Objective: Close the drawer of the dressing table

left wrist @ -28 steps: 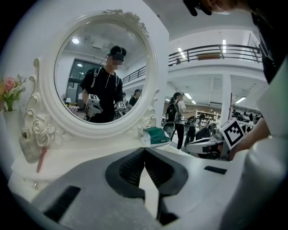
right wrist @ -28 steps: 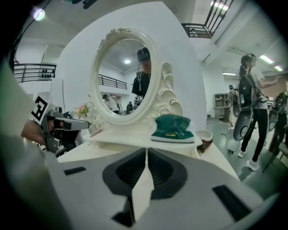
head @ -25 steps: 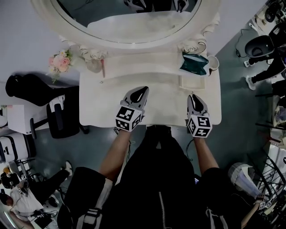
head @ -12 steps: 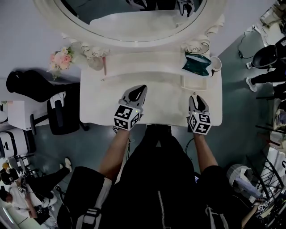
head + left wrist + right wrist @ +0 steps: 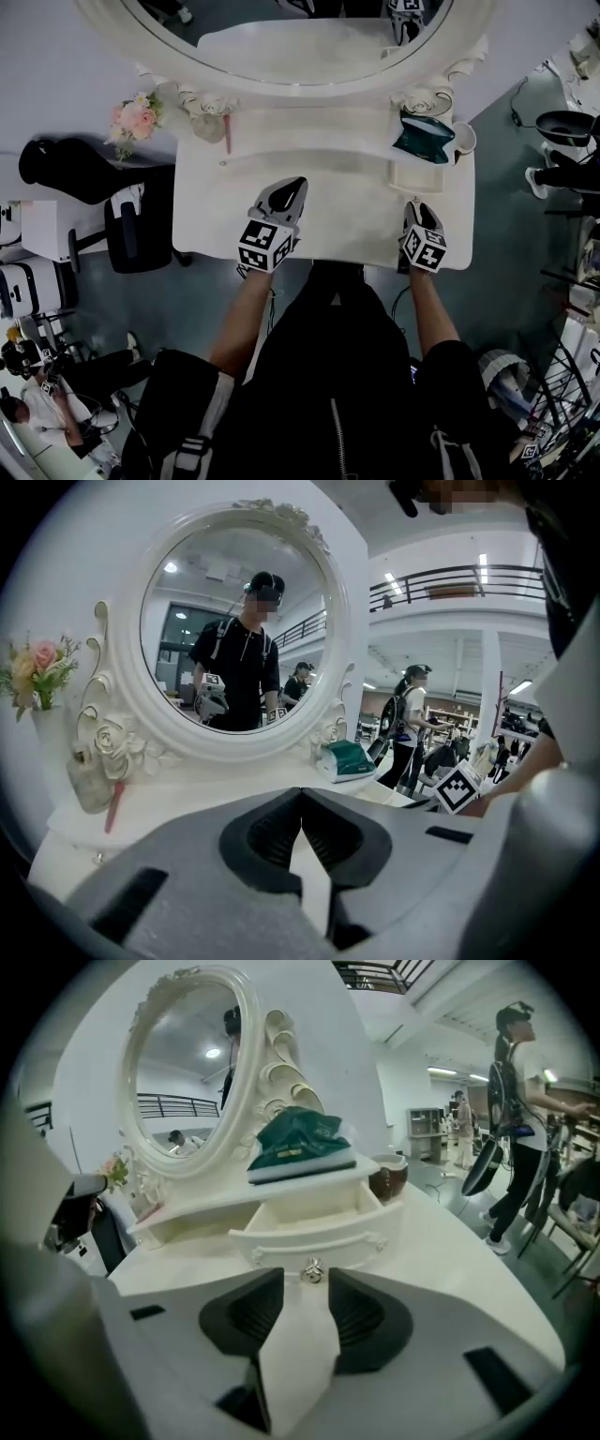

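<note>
The white dressing table (image 5: 328,230) has a small drawer (image 5: 415,178) standing open at its right rear, under a green tissue pack (image 5: 424,138). In the right gripper view the drawer's curved front (image 5: 319,1234) faces me, and its metal knob (image 5: 312,1272) sits just ahead of the gap between the jaws. My right gripper (image 5: 419,206) (image 5: 307,1279) is open; its jaws have just been opening and the pads touch nothing. My left gripper (image 5: 292,189) (image 5: 300,794) hovers over the middle of the table top, shut and empty.
A round mirror (image 5: 300,37) in a carved frame stands at the back. A vase of pink flowers (image 5: 136,117) and a small bottle (image 5: 211,127) are at the back left, and a cup (image 5: 463,139) at the back right. A black chair (image 5: 141,230) is left of the table. People stand nearby.
My right gripper has sunk toward the table top in front of the open drawer. The left gripper has hardly shifted.
</note>
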The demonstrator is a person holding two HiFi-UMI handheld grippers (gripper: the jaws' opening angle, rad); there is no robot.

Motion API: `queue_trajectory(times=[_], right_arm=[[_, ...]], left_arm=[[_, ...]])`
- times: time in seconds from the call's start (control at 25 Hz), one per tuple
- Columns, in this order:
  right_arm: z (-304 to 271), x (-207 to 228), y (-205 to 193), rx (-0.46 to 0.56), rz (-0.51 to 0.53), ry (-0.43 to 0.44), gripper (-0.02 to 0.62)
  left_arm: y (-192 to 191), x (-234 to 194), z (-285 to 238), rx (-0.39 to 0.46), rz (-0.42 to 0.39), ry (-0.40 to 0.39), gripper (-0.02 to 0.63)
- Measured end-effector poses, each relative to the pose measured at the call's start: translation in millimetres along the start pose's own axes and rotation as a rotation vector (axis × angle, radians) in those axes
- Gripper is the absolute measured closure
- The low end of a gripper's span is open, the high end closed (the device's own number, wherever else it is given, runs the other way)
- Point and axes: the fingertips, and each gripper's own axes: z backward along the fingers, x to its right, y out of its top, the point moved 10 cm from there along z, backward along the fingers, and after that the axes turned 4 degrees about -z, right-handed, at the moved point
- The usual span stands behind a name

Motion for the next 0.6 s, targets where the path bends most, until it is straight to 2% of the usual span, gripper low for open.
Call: queue_trajectory(times=[0.2, 0.4, 0.6], right_arm=[[-13, 4, 1, -0.033, -0.028, -0.001, 0.445], [-21, 6, -2, -0.064, -0.040, -0.007, 0.494], [-20, 6, -2, -0.063, -0.050, -0.003, 0.499]], left_arm=[[-2, -4, 1, -0.009, 0.008, 0.015, 0.604], [-3, -7, 0, -0.012, 0.015, 0.025, 0.604], [-1, -11, -1, -0.013, 0.018, 0.031, 0.604]])
